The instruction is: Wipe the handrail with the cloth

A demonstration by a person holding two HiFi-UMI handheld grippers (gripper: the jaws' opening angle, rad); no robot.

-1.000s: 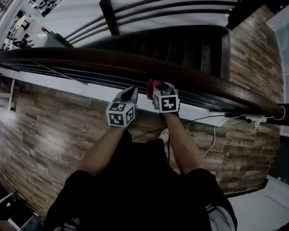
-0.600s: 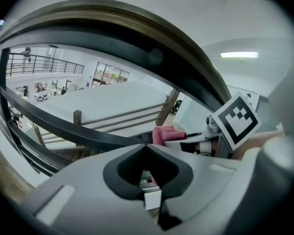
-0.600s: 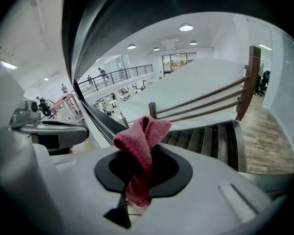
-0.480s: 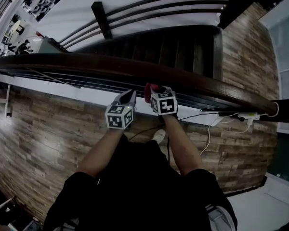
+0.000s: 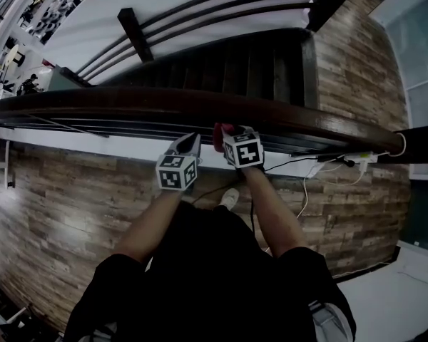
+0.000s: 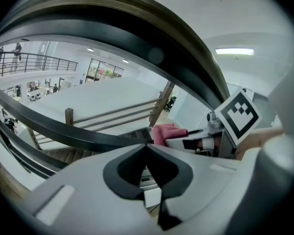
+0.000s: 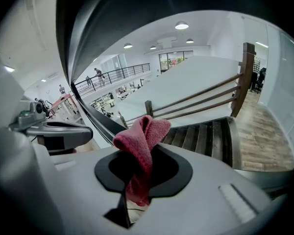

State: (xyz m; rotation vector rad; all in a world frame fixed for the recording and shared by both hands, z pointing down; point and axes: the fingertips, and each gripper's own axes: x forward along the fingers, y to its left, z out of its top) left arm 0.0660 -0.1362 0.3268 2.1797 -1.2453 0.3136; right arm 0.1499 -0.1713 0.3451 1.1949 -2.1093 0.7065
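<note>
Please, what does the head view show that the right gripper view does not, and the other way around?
Only the head view: the person's arms, a shoe and a white cable on the floor. Only the right gripper view: ceiling lights and the right gripper with its jaws closed on the folded cloth. Both: the handrail, the stairs and the red cloth.

Clamped tight in the right gripper [image 7: 136, 180]: a folded red terry cloth [image 7: 143, 136], bulging up past the jaws. Overhead and to the left, the dark curved handrail [image 7: 88, 48], running off into the distance. At far left, the left gripper [image 7: 83, 130]. Beyond, dark stair treads [image 7: 201, 136], a wooden railing [image 7: 201, 99], plank flooring [image 7: 264, 136].
</note>
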